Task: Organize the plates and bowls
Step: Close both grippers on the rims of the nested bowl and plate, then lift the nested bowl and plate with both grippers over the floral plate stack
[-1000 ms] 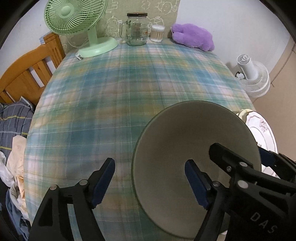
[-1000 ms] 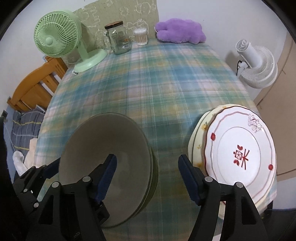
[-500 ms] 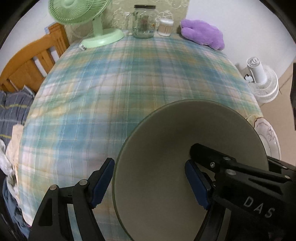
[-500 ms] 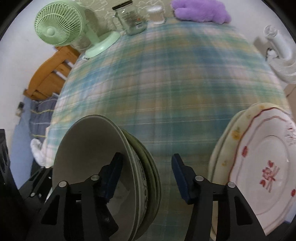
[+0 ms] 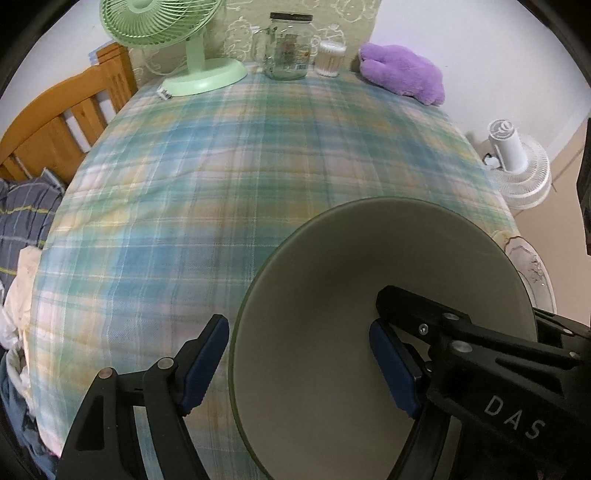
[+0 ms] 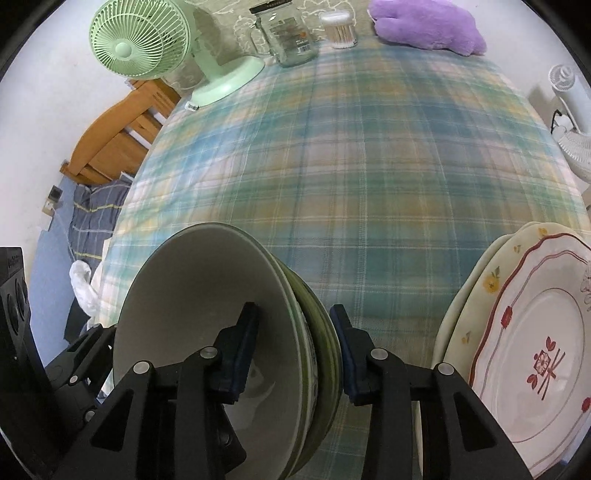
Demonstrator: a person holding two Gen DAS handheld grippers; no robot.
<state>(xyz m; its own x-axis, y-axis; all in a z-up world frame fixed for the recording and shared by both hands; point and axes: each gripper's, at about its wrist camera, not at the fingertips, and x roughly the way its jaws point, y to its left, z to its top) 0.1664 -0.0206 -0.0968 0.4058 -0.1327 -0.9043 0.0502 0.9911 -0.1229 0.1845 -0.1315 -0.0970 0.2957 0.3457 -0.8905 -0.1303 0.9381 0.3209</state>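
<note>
My right gripper points steeply down at the stack of bowls sitting at about seven o'clock on the plaid-covered desk. Its jaws straddle the right-hand walls of the stack, one blue pad inside the top bowl, the other outside the green outer bowls, and they are closing on it. The inner pad looks to lie against the wall; whether the outer pad presses yet I cannot tell.

My left gripper hangs over the same stack from the other side. Its jaws stand spread across the near left rim of the top bowl, one pad out over the cloth at about eight o'clock, the other inside the bowl, neither pressing on the rim.

At four o'clock in my right view lies a stack of plates, the top one white with red flowers, near the bowls but apart from them. Along the far edge, around twelve o'clock, stand a green fan, a glass jar, a tub of cotton swabs and a purple plush.
</note>
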